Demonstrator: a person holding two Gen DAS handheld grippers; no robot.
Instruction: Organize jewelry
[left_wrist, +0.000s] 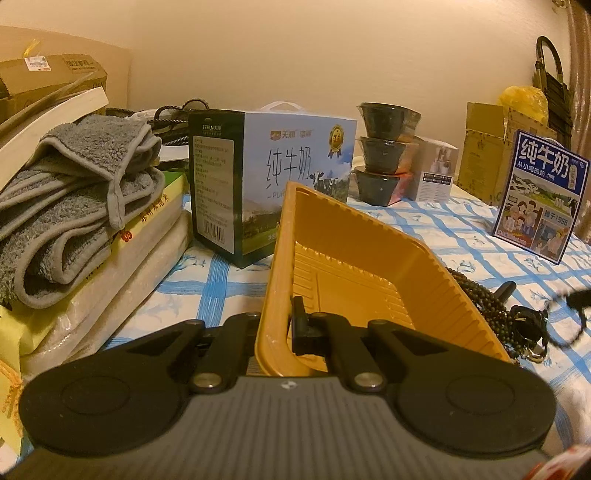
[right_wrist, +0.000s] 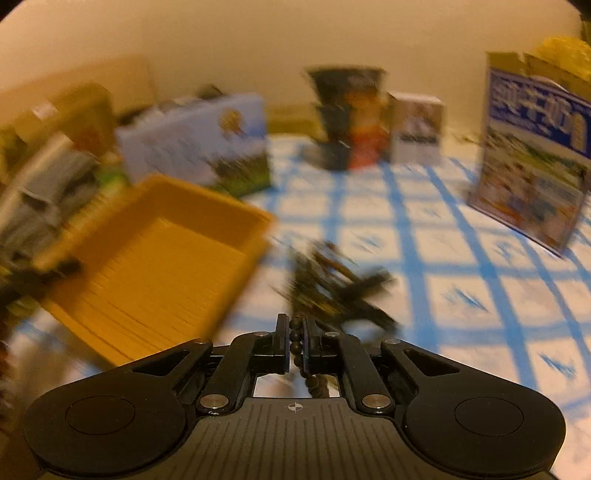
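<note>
Tongs tilt downward: left tongs (left_wrist: 275, 328) clamp tray rim (left_wrist: 269, 288), right tongs (right_wrist: 295, 341) pinch beads (right_wrist: 295, 338).

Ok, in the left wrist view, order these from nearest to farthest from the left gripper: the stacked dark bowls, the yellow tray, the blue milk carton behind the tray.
1. yellow tray: its near wall is clamped in the left gripper.
2. blue milk carton: standing just behind the tray's far end, slightly left.
3. stacked dark bowls: farther back, to the carton's right, near the wall.
</note>
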